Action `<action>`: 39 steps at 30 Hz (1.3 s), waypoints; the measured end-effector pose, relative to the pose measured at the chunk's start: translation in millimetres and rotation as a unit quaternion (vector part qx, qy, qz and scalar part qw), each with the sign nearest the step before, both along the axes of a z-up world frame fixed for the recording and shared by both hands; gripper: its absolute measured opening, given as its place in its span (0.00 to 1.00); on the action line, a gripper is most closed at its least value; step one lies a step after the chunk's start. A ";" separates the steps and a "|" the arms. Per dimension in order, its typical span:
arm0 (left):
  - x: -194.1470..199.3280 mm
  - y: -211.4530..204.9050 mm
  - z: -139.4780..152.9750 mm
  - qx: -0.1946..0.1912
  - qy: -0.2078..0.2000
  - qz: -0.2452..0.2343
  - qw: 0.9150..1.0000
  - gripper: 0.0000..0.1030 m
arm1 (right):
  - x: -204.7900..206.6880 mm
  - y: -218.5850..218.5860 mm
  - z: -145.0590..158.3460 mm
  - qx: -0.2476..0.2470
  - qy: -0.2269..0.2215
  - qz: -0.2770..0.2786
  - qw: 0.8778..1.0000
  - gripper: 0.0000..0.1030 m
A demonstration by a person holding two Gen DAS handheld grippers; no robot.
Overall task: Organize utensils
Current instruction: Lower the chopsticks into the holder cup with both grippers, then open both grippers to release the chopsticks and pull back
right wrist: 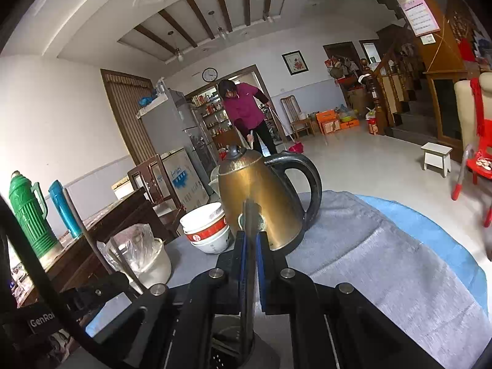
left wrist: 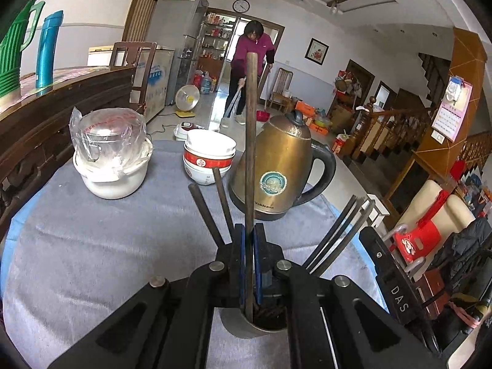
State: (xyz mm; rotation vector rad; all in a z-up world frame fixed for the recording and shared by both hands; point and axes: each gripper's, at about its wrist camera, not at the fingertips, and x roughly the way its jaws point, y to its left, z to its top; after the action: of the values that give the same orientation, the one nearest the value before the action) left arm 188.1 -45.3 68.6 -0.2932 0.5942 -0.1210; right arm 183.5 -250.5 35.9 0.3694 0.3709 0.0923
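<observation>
In the left wrist view my left gripper [left wrist: 249, 236] is shut on a long brown wooden chopstick [left wrist: 251, 129] that stands upright, its lower end inside a metal utensil cup [left wrist: 246, 329] below the jaws. Other dark chopsticks [left wrist: 212, 212] lean out of the cup to the left, and several more [left wrist: 341, 236] fan out on the right beside the other gripper's black body [left wrist: 390, 279]. In the right wrist view my right gripper [right wrist: 250, 240] is shut on a dark chopstick [right wrist: 250, 215], above a metal holder [right wrist: 227, 344] seen low between the arms.
A brass kettle [left wrist: 276, 166] with a black handle, stacked red and white bowls [left wrist: 209, 156] and a white pot holding a plastic-wrapped glass jug [left wrist: 110, 153] stand on the grey cloth [left wrist: 107, 246]. A wooden sideboard carries green and blue flasks. A person sweeps the floor behind.
</observation>
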 end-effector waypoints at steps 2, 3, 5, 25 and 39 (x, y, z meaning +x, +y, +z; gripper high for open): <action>-0.6 0.8 -1.6 0.001 0.001 -0.002 1.000 0.05 | -1.8 0.7 -1.3 -0.003 0.002 0.002 1.000 0.07; -0.2 0.8 -2.5 0.001 0.004 -0.004 1.000 0.05 | -2.2 0.8 -2.6 -0.003 0.004 0.004 1.000 0.07; -0.2 1.2 -5.5 0.003 0.008 -0.006 1.000 0.05 | -2.4 0.4 -5.2 -0.001 0.008 0.004 1.000 0.07; -2.7 -15.9 -28.1 0.026 0.047 -0.038 0.998 0.05 | -7.4 -9.7 -23.4 0.015 0.042 0.015 0.999 0.09; -13.3 -20.4 -31.0 0.038 0.092 -0.052 0.994 0.11 | -29.3 -25.2 -22.4 0.014 0.069 0.001 0.998 0.54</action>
State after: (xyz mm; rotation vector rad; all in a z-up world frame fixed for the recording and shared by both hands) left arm 174.8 -65.7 37.6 -0.2007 0.7947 -0.1717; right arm 154.2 -275.7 13.5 0.4046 0.5060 0.0747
